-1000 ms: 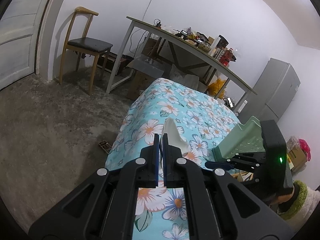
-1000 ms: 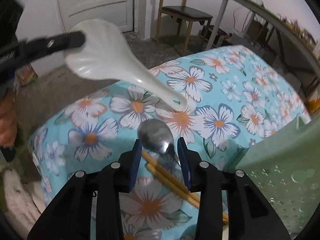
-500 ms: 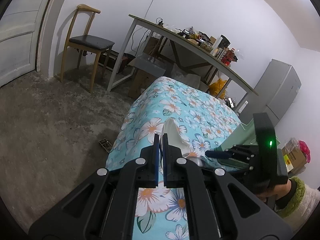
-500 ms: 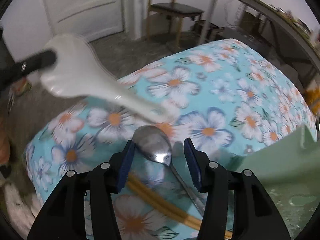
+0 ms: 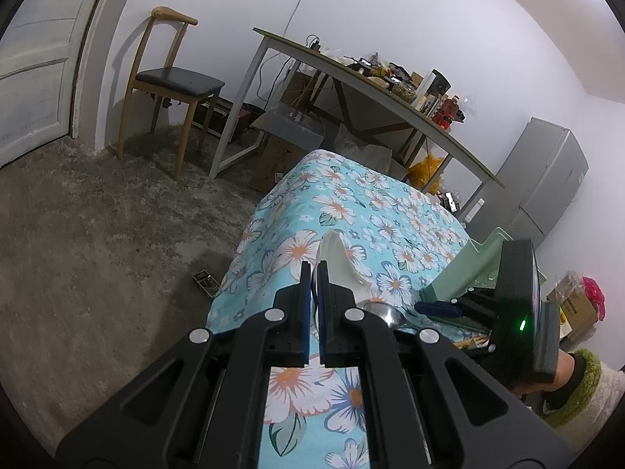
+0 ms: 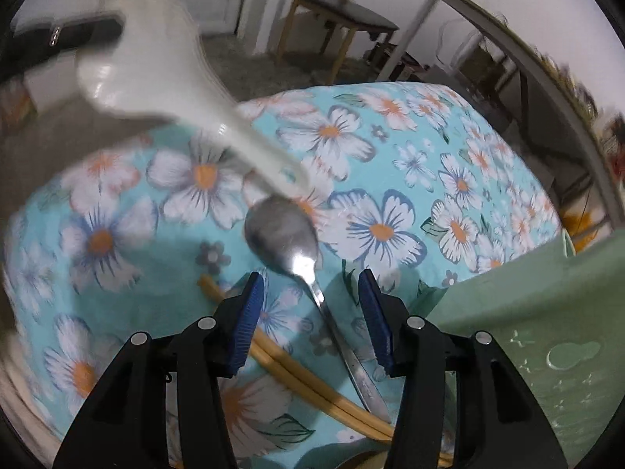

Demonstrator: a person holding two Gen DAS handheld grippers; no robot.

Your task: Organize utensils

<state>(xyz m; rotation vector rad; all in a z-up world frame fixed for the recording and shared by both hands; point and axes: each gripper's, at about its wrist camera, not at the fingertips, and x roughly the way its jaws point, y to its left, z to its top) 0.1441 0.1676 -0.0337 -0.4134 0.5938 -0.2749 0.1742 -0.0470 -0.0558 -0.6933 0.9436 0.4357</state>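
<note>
My left gripper is shut on a white ceramic spoon and holds it above the flowered tablecloth. The same spoon shows in the right wrist view, held by its bowl end with the handle slanting down. My right gripper is open, its jaws on either side of the handle of a metal spoon that lies on the cloth. Wooden chopsticks lie under and beside the metal spoon. A green plastic tray stands at the right, also in the left wrist view.
The table's near edge drops to a grey floor. A wooden chair, a long cluttered desk and a grey fridge stand behind. A small box lies on the floor.
My right gripper has opened wider and moved forward along the metal spoon's handle. The white spoon has stayed in my left gripper, lifted slightly.
</note>
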